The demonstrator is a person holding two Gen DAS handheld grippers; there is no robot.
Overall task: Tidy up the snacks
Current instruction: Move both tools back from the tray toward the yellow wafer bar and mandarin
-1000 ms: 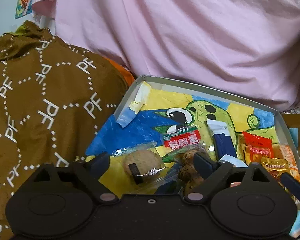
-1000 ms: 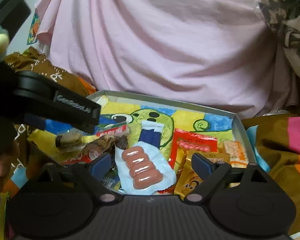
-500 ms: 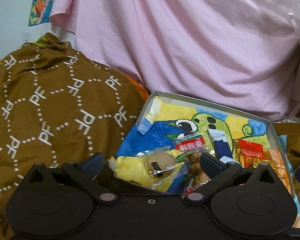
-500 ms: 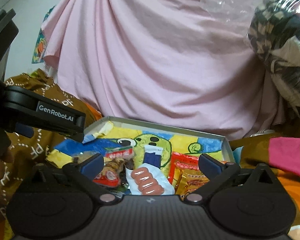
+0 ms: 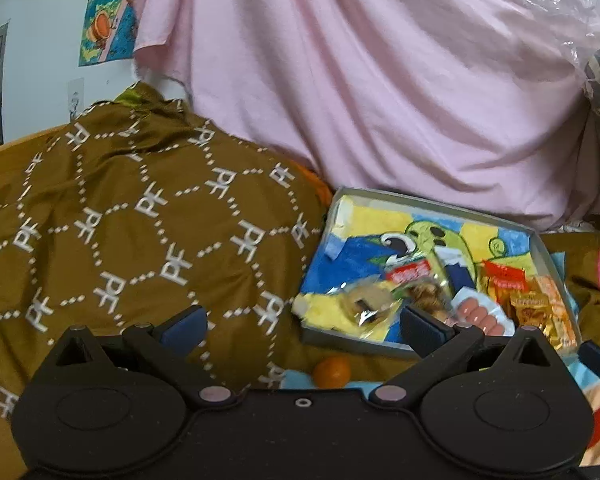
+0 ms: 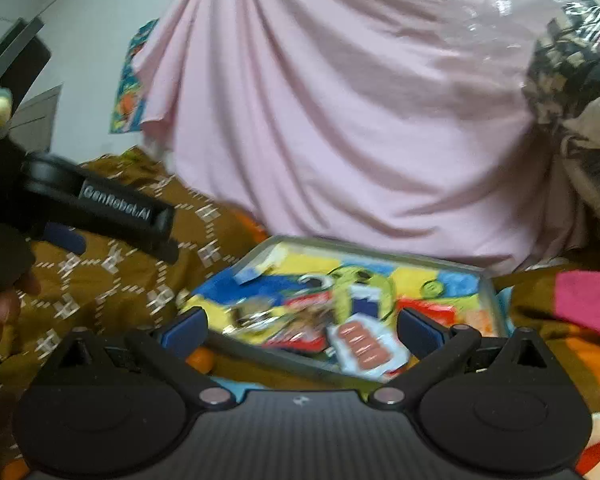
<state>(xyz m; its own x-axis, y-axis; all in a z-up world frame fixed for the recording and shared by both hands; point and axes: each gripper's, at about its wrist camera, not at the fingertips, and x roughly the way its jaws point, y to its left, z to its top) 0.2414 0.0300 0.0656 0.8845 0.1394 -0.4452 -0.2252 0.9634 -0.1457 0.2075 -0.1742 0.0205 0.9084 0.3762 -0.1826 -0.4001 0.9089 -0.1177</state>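
Observation:
A shallow grey box with a cartoon-painted floor lies on the bed and holds several snack packs. Among them are a clear-wrapped cake, a red-labelled pack, a sausage pack and orange packets. My left gripper stands open and empty, just short of the box's near left corner. My right gripper is also open and empty, in front of the box, with the sausage pack beyond its fingers. The left gripper's body shows at the left of the right wrist view.
A small orange fruit lies on the bedding before the box. A brown patterned cloth heaps up on the left and a pink sheet hangs behind. Striped bedding lies to the right.
Both grippers have drawn back from the box, which now looks smaller and farther. The box's near wall and the orange fruit have come into view. Both pairs of jaws have spread slightly wider.

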